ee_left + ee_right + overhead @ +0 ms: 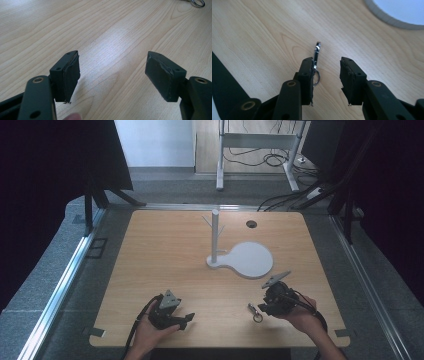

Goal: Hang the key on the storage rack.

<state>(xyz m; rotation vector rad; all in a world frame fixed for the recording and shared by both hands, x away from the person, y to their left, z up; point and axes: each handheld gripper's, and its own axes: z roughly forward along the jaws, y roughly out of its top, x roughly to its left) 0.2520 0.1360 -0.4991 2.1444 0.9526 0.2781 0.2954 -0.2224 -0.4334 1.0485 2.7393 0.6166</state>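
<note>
A: Where is the key clip at this moment?

B: Flat on the wooden worktop, near the front edge, at about five o'clock from the white stand and its round base plate. The right tool sits just beside it, at the clip's three o'clock.

A: And the right tool's jaws?

B: Apart. In the right gripper view the clip lies in the gap of the right tool, close against the inner face of the jaw on that view's left. Whether metal touches the pad there is hard to judge; the angle is too shallow.

A: The left tool?

B: The left tool rests low at about seven o'clock from the stand, held by the person's left hand. Its jaws stand wide apart over bare wood, with nothing between them. The ring end of the clip shows at the far top corner of its own view.

A: How will the clip handle?

B: Likely light, stiff and slick: thin polished metal with a loose split ring. Lying flat, it offers little height, so it may skate on the wood. The straight clasp body looks the surer hold; the ring would probably swing free.
</note>
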